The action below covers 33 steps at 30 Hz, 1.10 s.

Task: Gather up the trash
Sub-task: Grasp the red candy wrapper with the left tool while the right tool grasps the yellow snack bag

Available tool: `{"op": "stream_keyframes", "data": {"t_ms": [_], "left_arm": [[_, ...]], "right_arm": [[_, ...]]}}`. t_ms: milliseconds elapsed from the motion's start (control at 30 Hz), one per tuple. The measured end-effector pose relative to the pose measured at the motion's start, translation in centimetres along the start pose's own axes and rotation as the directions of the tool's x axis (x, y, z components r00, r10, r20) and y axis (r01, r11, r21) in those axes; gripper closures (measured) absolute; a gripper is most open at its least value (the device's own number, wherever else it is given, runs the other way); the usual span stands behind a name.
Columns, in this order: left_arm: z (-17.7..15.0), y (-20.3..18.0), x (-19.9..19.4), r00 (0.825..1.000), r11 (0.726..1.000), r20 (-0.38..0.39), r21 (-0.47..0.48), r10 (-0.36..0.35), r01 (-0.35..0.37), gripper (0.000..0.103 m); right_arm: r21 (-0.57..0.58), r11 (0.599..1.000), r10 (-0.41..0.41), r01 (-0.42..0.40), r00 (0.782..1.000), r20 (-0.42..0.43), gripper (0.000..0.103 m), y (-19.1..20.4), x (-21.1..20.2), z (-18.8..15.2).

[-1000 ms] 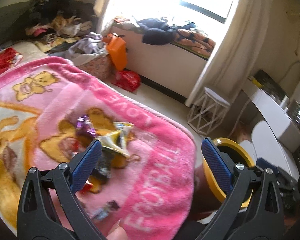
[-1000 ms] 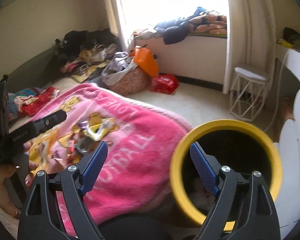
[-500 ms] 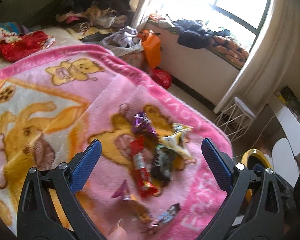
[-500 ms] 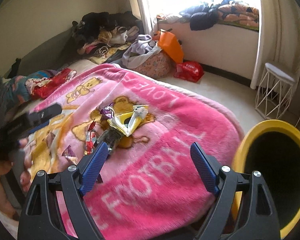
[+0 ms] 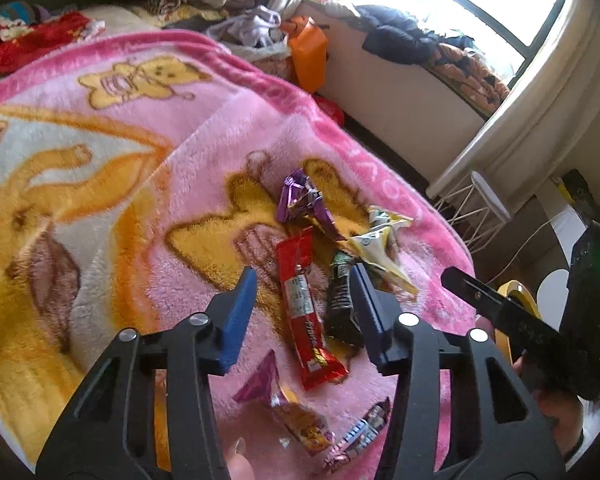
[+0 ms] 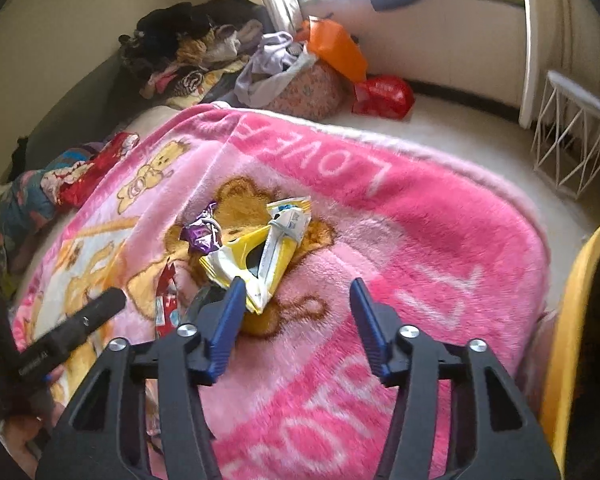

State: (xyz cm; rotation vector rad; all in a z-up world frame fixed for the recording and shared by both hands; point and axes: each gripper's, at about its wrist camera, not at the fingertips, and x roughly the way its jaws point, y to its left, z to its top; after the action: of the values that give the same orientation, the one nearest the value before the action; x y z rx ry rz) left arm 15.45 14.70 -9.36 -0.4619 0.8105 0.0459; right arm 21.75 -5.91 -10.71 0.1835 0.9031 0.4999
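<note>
Several snack wrappers lie on a pink cartoon blanket (image 5: 100,168). A red wrapper (image 5: 306,312) and a dark wrapper (image 5: 340,308) lie between the open fingers of my left gripper (image 5: 304,304), which hovers just above them. A purple wrapper (image 5: 300,200), a yellow-white wrapper (image 5: 380,248), a magenta wrapper (image 5: 288,408) and a small silver one (image 5: 360,432) lie around. My right gripper (image 6: 298,312) is open and empty, just short of the yellow-white wrapper (image 6: 260,256). The yellow bin (image 6: 572,340) stands at the right edge.
Piles of clothes (image 6: 196,52) lie at the bed's far end. An orange bag (image 6: 336,48) and a red bag (image 6: 384,96) sit on the floor by the window ledge. A white wire stool (image 6: 572,140) stands near the curtain.
Both grippers swung left from the bin toward the wrappers and came closer to the blanket. The left fingers have narrowed and now straddle the red and dark wrappers.
</note>
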Motion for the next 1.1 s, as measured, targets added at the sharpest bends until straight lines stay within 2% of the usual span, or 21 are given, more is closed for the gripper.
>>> {"op": "stream_keyframes", "data": {"t_ms": [267,433,467,533,667,733,833,1100], "left_arm": [[-0.1,0.2,2.4,0.997,1.000,-0.073,0.001,0.021,-0.021,0.067],[-0.4,0.2,3.5,0.994,0.999,-0.105,0.010,0.041,-0.040,0.067],[-0.5,0.2,3.6,0.993,0.999,-0.107,0.014,0.044,-0.043,0.067],[-0.6,0.1,3.9,0.993,0.999,-0.110,0.017,0.052,-0.051,0.071],[-0.8,-0.2,4.4,0.990,0.997,-0.121,0.026,0.069,-0.067,0.079],[-0.8,-0.4,4.5,0.990,0.997,-0.125,0.029,0.069,-0.066,0.091],[-0.8,-0.9,4.2,0.992,0.998,-0.113,0.037,0.061,-0.057,0.092],[-0.5,-3.1,0.9,0.999,0.997,-0.002,0.069,0.042,-0.042,0.092]], "right_arm": [[0.035,0.997,0.064,-0.062,0.996,-0.058,0.067,0.7,3.2,1.1],[0.030,0.998,0.058,-0.055,0.992,-0.111,0.092,0.6,4.8,0.8],[0.042,0.997,0.066,-0.062,0.992,-0.112,0.093,0.3,4.8,0.6],[0.051,0.996,0.078,-0.073,0.992,-0.095,0.101,-0.2,4.4,0.2],[0.041,0.996,0.084,-0.083,0.996,-0.038,0.101,-0.9,2.5,-0.2],[0.032,0.997,0.075,-0.075,0.997,-0.013,0.101,-1.2,1.3,-0.6],[0.020,0.997,0.074,-0.074,0.997,0.017,0.101,-1.3,-0.2,-1.0],[-0.031,0.998,0.059,-0.056,0.995,0.083,0.101,-1.3,-4.0,-1.9]]}}
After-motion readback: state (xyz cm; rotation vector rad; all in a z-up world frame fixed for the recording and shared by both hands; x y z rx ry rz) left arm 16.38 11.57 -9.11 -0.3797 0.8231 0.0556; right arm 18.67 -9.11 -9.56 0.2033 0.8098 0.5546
